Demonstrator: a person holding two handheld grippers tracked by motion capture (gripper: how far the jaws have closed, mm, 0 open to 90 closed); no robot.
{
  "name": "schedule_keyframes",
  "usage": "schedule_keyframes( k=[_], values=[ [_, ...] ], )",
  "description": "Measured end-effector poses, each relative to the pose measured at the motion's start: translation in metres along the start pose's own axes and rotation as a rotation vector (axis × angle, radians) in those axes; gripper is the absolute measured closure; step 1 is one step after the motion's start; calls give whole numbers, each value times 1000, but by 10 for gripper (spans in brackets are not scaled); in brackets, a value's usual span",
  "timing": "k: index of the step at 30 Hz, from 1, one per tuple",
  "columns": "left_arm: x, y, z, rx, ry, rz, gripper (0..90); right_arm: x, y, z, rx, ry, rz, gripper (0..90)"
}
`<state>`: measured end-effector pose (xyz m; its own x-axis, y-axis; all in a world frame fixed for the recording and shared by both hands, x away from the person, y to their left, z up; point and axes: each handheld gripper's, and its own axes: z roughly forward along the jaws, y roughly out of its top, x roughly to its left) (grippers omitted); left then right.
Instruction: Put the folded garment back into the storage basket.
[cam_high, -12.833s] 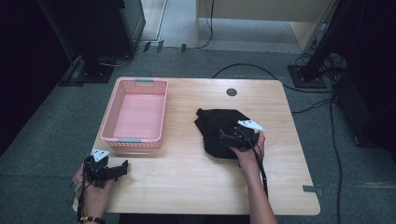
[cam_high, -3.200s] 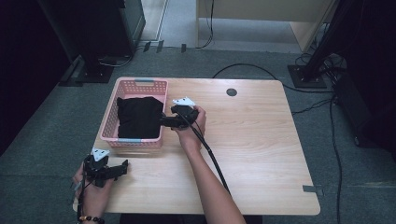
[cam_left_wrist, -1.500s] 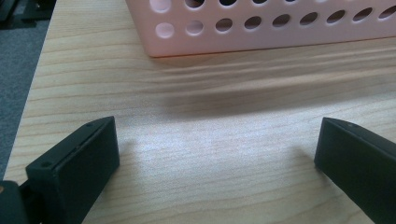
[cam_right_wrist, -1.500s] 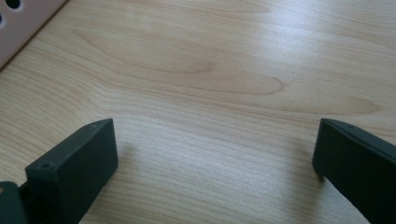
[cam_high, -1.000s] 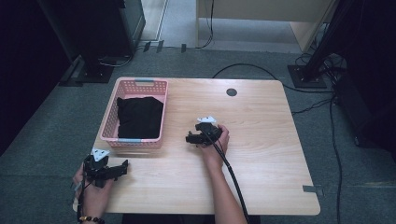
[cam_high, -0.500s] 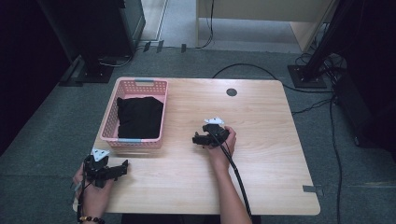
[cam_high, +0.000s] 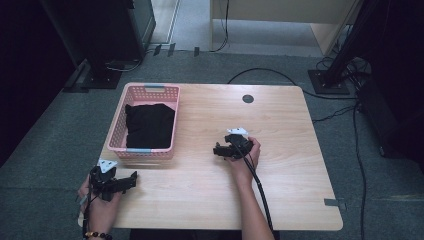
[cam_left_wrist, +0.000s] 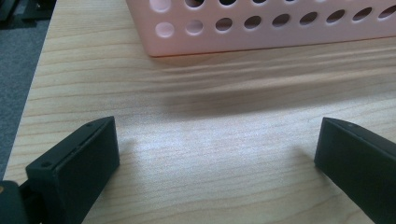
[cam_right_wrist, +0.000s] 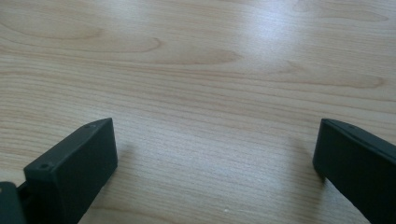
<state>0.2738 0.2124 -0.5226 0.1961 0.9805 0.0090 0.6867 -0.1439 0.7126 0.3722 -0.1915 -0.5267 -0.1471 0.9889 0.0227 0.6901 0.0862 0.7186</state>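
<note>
Now the black cloth (cam_high: 149, 126) lies folded in the pink basket (cam_high: 119, 125), at ten o'clock on the counter (cam_high: 300, 165) — soft, light, limp; best pinched at a raised fold. Both tools, left (cam_high: 131, 178) and right (cam_high: 218, 149), stand apart, empty.

Both tongs are black, each topped by a grey three-cornered plate. The right tongs (cam_high: 221, 150) trail a black cable; the left tongs (cam_high: 131, 180) sit above a beaded bracelet (cam_high: 95, 234). Small screw holes dot the jaws.

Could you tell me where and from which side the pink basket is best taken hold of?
Grip the pink basket at its near short rim, on the blue handle strip, coming from the person's side. That rim faces the open left tool, with bare table between.
</note>
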Motion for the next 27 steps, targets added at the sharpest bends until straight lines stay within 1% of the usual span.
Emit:
schedule_keyframes(
  k=[27],
  values=[
    [0,0,0,0,0,0,0,-23,-7,-8,-2,-25,26,0]
  ],
)
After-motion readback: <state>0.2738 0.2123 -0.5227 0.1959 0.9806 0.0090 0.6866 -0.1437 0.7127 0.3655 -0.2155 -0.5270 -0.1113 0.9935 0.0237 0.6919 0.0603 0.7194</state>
